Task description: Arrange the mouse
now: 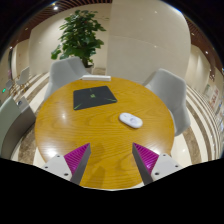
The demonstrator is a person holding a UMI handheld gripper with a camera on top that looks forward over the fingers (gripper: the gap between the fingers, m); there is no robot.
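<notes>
A white mouse [130, 120] lies on the round wooden table [70, 125], to the right of its middle. Farther back and to the left lies a dark mouse mat [94, 97]. My gripper [112, 160] hovers over the near part of the table, well short of the mouse. It is open: the two fingers with magenta pads [76, 157] stand wide apart, and only bare tabletop shows between them.
Two light grey chairs stand at the table, one at the back left [66, 70] and one at the right [168, 92]. A leafy potted plant [80, 35] stands behind the table. Pale walls and floor lie around it.
</notes>
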